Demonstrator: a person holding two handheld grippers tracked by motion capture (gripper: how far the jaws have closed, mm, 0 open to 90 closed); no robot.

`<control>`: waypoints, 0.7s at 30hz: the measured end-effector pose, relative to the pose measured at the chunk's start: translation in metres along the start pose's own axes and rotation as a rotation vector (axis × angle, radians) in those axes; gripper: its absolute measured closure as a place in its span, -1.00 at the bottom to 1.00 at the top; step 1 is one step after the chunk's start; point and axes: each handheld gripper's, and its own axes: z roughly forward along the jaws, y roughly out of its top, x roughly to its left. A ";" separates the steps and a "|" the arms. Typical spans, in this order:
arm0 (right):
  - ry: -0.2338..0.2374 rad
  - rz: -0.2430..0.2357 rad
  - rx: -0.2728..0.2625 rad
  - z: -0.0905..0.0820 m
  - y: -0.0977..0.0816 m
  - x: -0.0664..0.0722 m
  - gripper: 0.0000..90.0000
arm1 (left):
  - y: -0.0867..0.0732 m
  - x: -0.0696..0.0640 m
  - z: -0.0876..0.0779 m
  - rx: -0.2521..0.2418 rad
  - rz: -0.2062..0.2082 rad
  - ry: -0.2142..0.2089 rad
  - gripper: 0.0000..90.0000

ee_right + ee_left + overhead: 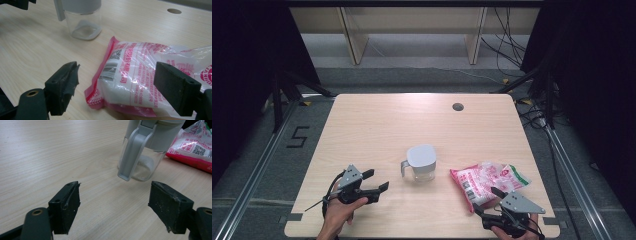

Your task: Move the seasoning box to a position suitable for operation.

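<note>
Right gripper [488, 202], jaws spread and empty, hovers just before the sugar bag [484, 181], apparently not touching, near the table [377, 125] edge; left gripper [377, 181], released, points level toward the bag.

Jug [421, 162] left of bag [488, 181]

Light wood surface [377, 125] w/ round cable hole [457, 106] near far edge. Grey floor [422, 77] around it, a "5" mark [298, 136] at left. Metal rails [254, 175] ran along both sides. Pale wood shelf unit [412, 30] at back, black cables [507, 45] on floor at right. Dark curtains [247, 75] flanked the room.
</note>
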 end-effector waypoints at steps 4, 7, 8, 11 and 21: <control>-0.006 0.016 0.007 -0.001 0.000 0.001 -0.54 | 0.000 0.000 0.001 -0.006 0.001 0.000 -0.46; -0.006 0.013 0.007 -0.001 0.000 0.000 -0.54 | 0.000 -0.002 0.001 -0.017 -0.010 0.003 -0.45; -0.006 0.012 0.007 -0.001 0.000 0.001 -0.55 | 0.000 -0.002 0.001 -0.016 -0.008 0.004 -0.44; 0.001 -0.010 0.000 0.001 -0.001 -0.001 -0.55 | 0.000 -0.003 0.002 -0.011 -0.009 -0.011 -0.34; 0.001 -0.009 -0.002 0.001 0.000 -0.001 -0.55 | 0.008 -0.009 0.015 -0.018 0.046 -0.060 -0.15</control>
